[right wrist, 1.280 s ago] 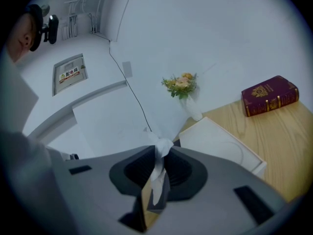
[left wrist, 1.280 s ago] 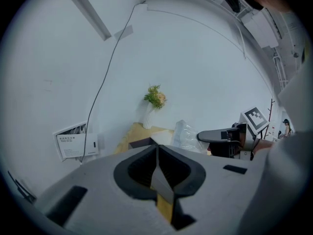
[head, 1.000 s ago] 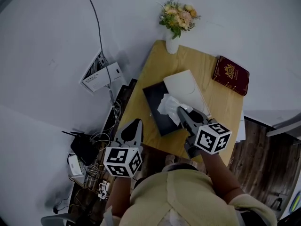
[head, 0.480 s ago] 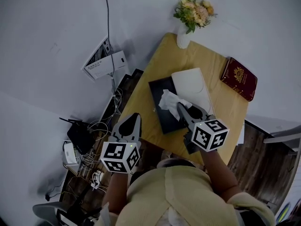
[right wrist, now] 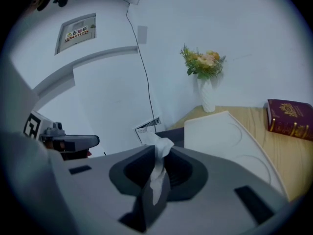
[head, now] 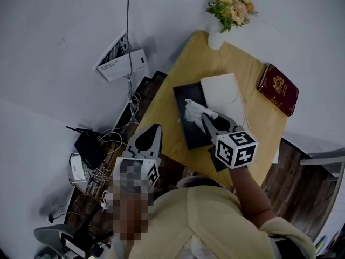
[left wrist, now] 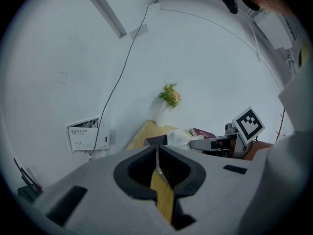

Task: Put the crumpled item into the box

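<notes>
The tissue (right wrist: 157, 173) was gripped between the jaws of the right gripper (right wrist: 156, 153), which were closed nearly together upon it. A thin strip of it was pinched between the pads, and its crumpled top was seen standing out just past the jaw tips. In the head view the right gripper (head: 208, 118) was held over the table (head: 242, 69), and the tissue (head: 193, 110) hung at its tips above the dark box (head: 193, 136), beside the left edge of the white lid (head: 223, 93). Whether the tissue touched the box could not be told.

The left gripper (head: 156, 128) was held off the table's near left edge, well apart from the box. In the left gripper view its jaws (left wrist: 157, 150) were shut together with nothing between them; only a sliver of tabletop was seen through the slit.

A vase (head: 215, 39) of flowers (head: 232, 4) stood at the table's far corner, and a red book (head: 277, 88) lay at its right side.
</notes>
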Available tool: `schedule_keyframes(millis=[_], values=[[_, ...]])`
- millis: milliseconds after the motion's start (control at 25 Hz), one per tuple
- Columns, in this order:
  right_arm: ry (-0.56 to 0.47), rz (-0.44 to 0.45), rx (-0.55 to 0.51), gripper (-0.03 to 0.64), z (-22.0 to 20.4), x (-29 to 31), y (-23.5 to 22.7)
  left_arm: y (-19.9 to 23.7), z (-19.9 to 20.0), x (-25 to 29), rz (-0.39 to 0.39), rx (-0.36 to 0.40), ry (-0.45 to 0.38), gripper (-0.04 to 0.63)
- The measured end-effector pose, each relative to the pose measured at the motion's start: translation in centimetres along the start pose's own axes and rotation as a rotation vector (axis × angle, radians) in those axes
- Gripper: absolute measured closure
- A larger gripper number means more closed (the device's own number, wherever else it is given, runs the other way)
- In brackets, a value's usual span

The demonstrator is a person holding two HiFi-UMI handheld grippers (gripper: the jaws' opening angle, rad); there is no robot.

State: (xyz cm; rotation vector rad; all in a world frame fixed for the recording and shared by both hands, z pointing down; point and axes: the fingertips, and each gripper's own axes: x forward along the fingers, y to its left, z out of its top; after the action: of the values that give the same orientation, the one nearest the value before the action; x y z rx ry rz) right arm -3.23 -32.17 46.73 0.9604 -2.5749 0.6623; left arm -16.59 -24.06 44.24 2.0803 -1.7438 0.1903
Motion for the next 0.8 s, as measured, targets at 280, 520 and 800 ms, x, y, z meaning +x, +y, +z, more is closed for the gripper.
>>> schedule_keyframes(millis=[280, 520, 800], values=[[0.025, 0.005, -0.035, 0.546, -0.3, 0.6, 0.4, 0.3, -0.1, -0.2, 0.007, 0.000, 0.004, 0.561], [0.038, -0.004, -0.104, 0.546, -0.4, 0.9, 0.5, -0.1, -0.3, -0.1, 0.000, 0.003, 0.003, 0.561], [0.025, 0.019, -0.137, 0.461, 0.0, 1.2, 1.1, 0.0, -0.3, -0.4, 0.003, -0.002, -0.004, 0.561]])
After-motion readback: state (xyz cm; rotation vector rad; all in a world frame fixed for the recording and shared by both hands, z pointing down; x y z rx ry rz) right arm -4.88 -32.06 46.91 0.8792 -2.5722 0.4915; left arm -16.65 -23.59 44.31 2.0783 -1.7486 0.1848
